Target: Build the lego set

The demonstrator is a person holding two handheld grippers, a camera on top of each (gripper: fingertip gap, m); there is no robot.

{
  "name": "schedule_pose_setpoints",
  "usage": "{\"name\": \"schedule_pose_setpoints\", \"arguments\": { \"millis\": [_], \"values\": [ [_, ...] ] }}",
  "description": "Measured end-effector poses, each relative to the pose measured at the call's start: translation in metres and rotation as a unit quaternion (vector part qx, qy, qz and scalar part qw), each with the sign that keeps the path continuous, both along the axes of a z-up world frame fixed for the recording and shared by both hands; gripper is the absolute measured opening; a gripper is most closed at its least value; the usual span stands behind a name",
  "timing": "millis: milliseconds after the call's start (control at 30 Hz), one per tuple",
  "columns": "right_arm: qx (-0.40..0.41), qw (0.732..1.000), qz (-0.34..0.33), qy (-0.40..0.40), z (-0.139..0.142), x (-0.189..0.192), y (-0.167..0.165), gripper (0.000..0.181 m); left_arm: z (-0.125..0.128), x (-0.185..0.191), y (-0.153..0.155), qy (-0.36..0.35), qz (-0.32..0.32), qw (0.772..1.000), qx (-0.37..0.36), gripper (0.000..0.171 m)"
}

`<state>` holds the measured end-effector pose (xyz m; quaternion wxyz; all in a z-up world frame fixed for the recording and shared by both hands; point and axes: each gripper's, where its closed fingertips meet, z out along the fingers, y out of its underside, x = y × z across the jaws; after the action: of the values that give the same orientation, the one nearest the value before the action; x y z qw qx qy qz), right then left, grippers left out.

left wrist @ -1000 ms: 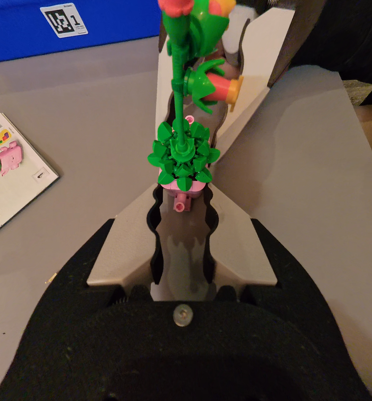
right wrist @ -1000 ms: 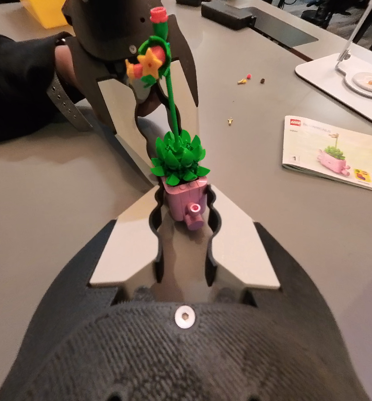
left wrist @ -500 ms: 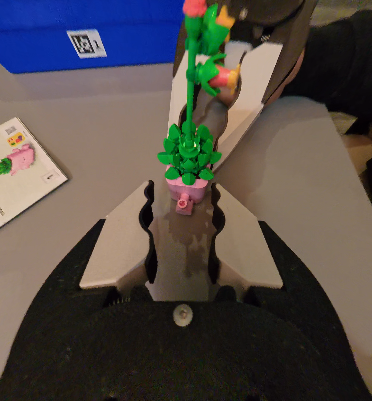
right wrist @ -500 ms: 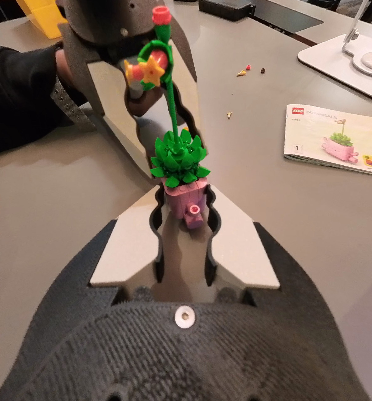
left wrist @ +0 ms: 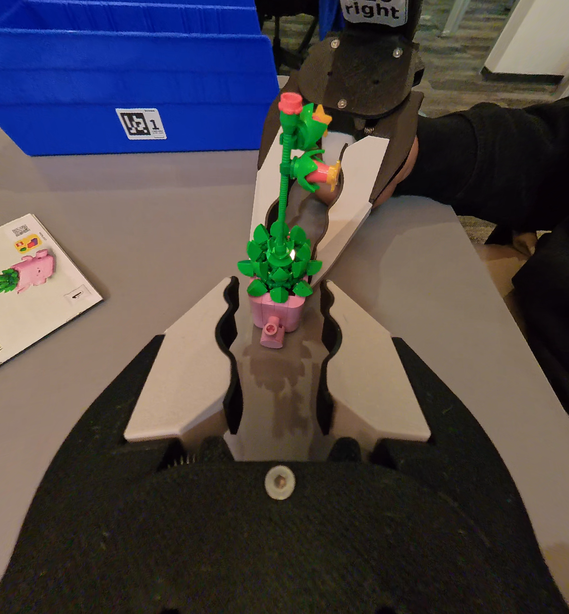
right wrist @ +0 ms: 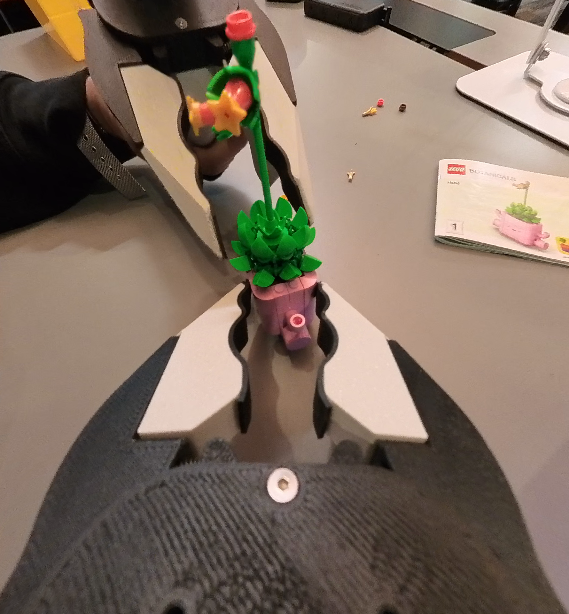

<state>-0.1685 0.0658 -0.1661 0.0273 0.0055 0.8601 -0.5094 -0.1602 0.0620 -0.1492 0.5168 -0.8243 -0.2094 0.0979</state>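
The lego plant stands on the grey table (left wrist: 143, 216). It has a pink pot (left wrist: 276, 310), green leaves (left wrist: 276, 262) and a tall green stem (left wrist: 284, 186) with red and yellow flowers (left wrist: 319, 171). My left gripper (left wrist: 278, 285) is open, with its jaws either side of the pot and a gap on both sides. My right gripper (right wrist: 283, 292) faces it from the far side and is shut on the pink pot (right wrist: 286, 309). The right gripper's fingers (left wrist: 353, 186) show behind the plant in the left wrist view. The left gripper's fingers (right wrist: 163, 133) show spread apart in the right wrist view.
An instruction booklet (left wrist: 27, 282) lies left of the plant and also shows in the right wrist view (right wrist: 509, 216). A blue bin (left wrist: 127, 83) stands behind. Small loose pieces (right wrist: 379, 106) and a white tray (right wrist: 509, 83) lie farther off. The table edge (left wrist: 475, 249) runs close on the right.
My left gripper was shut on the pot a second ago. It has opened and drawn back a little. The right gripper still holds the pot.
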Motion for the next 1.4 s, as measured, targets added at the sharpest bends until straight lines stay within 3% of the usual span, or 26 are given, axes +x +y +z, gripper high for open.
{"name": "schedule_pose_setpoints", "arguments": {
  "millis": [733,1400],
  "values": [
    [0.0,1.0,0.0,0.003,0.0,-0.0002,0.0,0.038,0.0072,-0.0046,0.0092,-0.03,0.004,0.997,0.073,0.051],
    [0.001,1.0,-0.001,0.006,-0.0003,-0.0001,-0.0002,0.038,0.0039,-0.0067,0.0087,-0.015,0.013,0.998,0.052,0.043]
  ]
}}
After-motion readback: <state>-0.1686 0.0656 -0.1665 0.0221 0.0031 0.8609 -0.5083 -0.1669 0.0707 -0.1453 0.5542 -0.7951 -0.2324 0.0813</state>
